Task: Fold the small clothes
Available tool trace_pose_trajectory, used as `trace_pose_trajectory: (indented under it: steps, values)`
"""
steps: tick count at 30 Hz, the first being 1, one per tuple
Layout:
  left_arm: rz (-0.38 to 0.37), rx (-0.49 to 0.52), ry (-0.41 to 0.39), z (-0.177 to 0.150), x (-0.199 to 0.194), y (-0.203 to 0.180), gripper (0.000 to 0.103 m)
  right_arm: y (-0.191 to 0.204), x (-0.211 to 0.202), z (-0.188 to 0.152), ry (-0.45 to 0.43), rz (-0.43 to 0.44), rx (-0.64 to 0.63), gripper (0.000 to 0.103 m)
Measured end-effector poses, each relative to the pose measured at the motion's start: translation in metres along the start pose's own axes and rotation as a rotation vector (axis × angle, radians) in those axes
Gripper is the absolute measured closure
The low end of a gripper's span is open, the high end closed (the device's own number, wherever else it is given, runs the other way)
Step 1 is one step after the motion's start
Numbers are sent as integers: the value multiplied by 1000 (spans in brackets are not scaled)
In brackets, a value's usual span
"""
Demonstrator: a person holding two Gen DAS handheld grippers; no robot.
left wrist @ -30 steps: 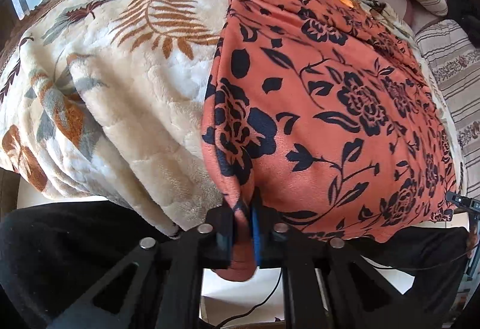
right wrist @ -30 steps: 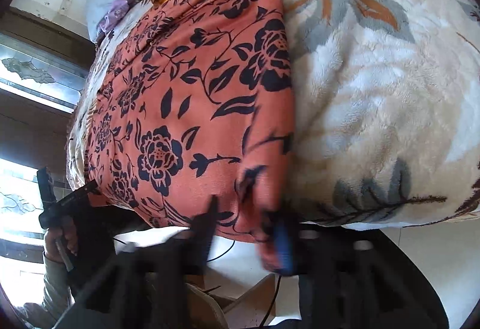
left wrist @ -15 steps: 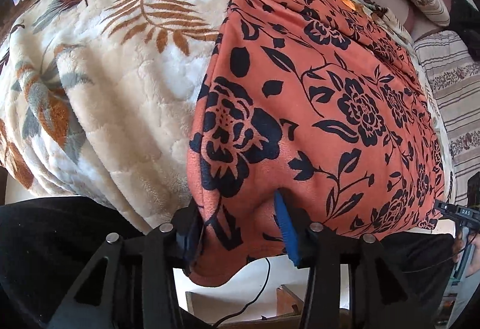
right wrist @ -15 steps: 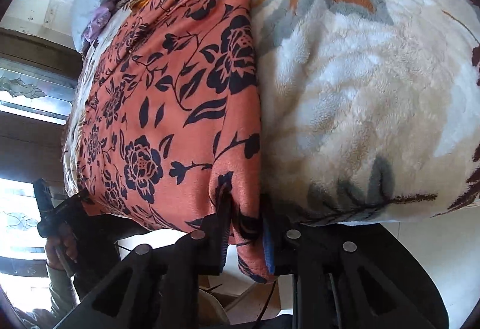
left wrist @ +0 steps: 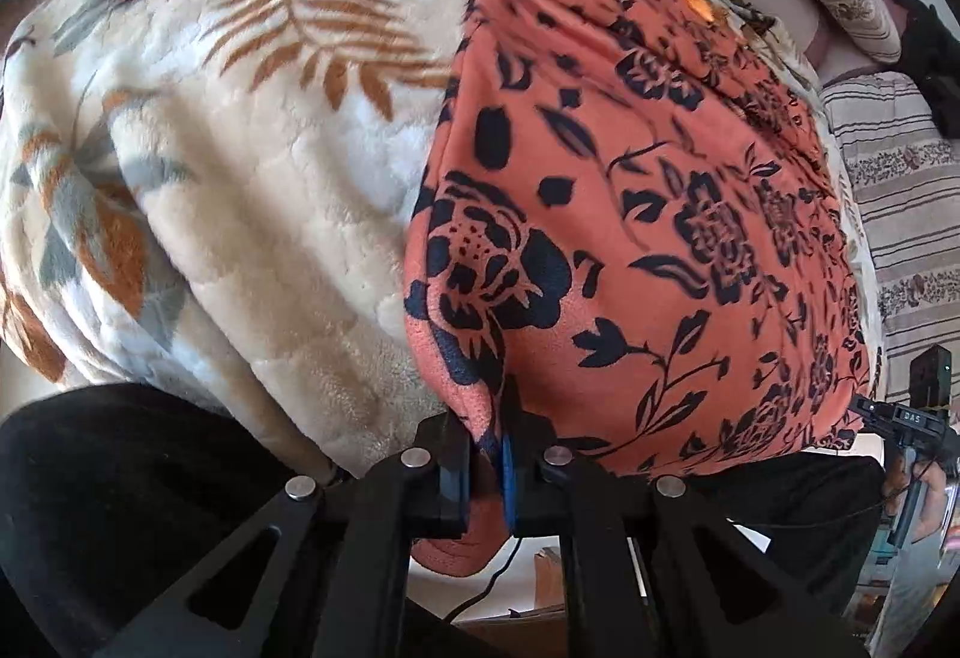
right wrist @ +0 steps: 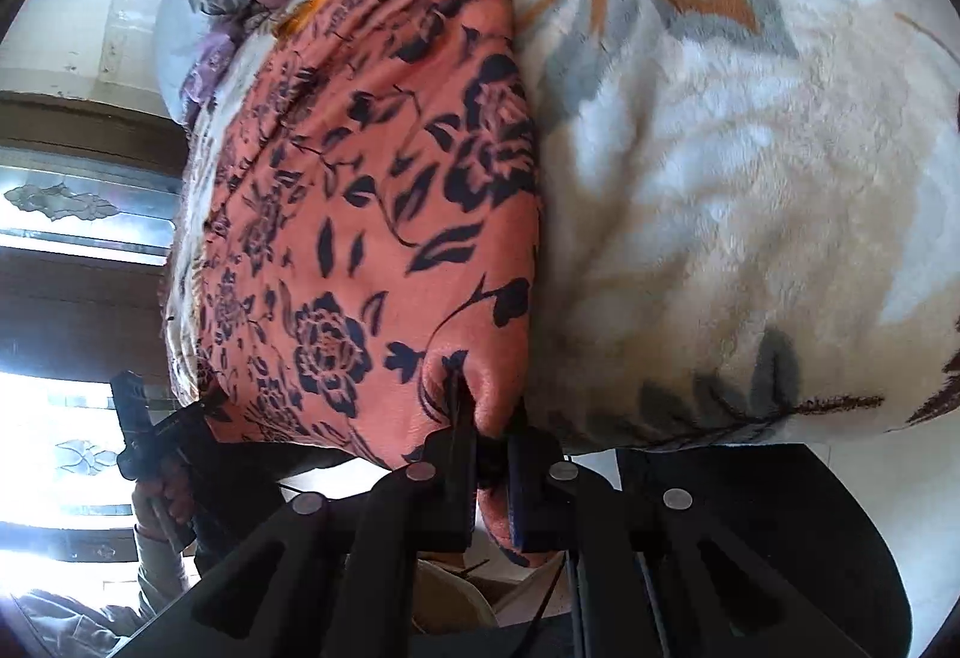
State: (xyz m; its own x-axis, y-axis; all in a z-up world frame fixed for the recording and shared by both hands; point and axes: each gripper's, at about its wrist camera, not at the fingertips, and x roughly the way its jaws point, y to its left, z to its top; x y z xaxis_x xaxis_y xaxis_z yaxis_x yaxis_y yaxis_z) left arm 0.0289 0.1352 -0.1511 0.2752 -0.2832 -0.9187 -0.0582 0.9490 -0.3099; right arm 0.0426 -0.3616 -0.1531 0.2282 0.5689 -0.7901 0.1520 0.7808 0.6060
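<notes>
Both my left tongs (left wrist: 487, 463) and right tongs (right wrist: 493, 469) just clamped the near corners of the orange black-flowered fleece garment (left wrist: 630, 214) on the bed's cream leaf-print blanket (left wrist: 240, 166); first fold isn't made yet.

A home bedroom: a plush cream blanket with leaf print (left wrist: 252, 190) covers the bed, striped brown-and-beige pillows (left wrist: 900, 214) lie at three o'clock, and a dark-framed patterned-glass window (right wrist: 66, 214) glows at nine o'clock.
</notes>
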Motion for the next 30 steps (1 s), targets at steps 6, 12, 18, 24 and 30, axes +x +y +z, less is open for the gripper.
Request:
trace_pose_trajectory:
  steps: [6,12,18,24,30]
  values:
    - [-141,97,-211,87,-73,-41,96,54,-66,70,-217,201,-73,95]
    - [-139,57,-462,225,-78,-43,92,80,-88,205,-491,251,-68,95]
    - [91,-81,-196,288,68,1,28,26,15,273,-409,-27,138,18]
    - [-50,-114,-392,240,3,35,26,32,4,221,-424,-70,-5,18]
    - [-55,-15,-271,209,36,14,17,43,27,210,-329,-155,-139,18]
